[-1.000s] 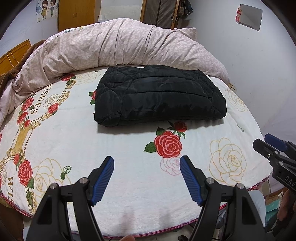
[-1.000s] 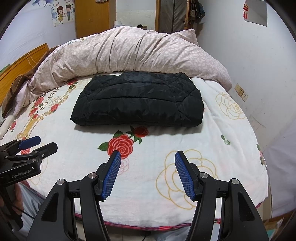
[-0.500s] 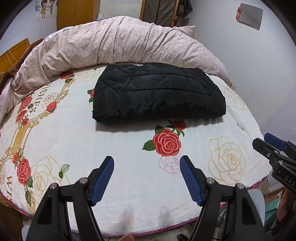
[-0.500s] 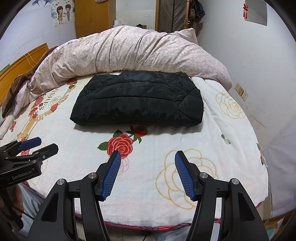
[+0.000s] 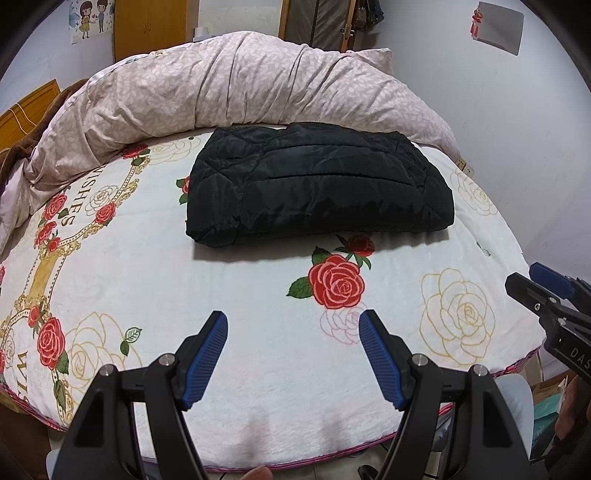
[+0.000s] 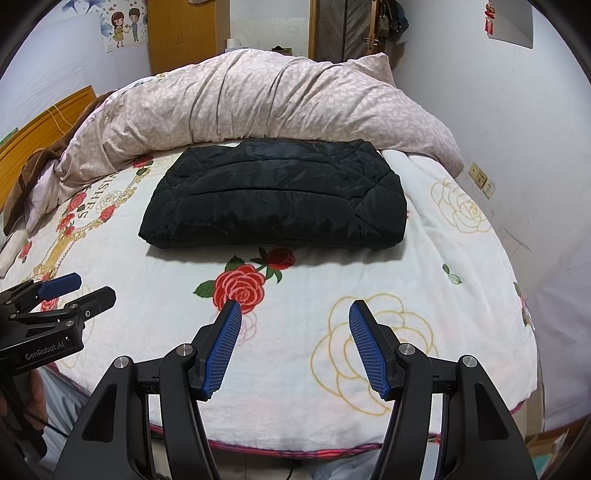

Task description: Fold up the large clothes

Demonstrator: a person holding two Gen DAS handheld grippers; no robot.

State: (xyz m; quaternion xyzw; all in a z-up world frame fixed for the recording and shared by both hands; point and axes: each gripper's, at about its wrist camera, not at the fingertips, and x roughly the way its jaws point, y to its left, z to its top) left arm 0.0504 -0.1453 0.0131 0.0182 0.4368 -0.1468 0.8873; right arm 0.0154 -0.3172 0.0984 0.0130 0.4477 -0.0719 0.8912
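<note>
1. Surface: bed covered by a white rose-print blanket [image 5: 258,280], red roses and gold-outline roses, gold lettering toward 9 o'clock. Pink leaf-print duvet [image 5: 236,81] bunched along the far edge at 12 o'clock. Light walls; wooden door [image 6: 181,33] and cartoon couple poster [image 6: 123,24] at 11 o'clock, wall socket [image 6: 482,181] at 3 o'clock in the right wrist view.
2. Task item: one black quilted jacket [image 5: 317,184], folded into a compact rectangle, flat on the blanket at 12 o'clock from both grippers, far edge touching the duvet. Nothing is touching it from the near side.
3. Left gripper [image 5: 293,325]: jaws wide apart, empty, above the near part of the blanket, well apart from the jacket.
4. Right gripper [image 6: 295,314]: jaws wide apart, empty, same standoff. Each gripper shows at the frame edge of the other's view.
5. Hidden or unclear: blanket lettering partly cut off, only "WISHES" readable. Brown fabric [image 6: 33,166] at 9 o'clock, can't tell what it is. Floor items at 4 o'clock in the left wrist view too cropped to identify.
6. Counts: 1 jacket, 2 grippers, 1 duvet, 1 blanket, 1 poster.
</note>
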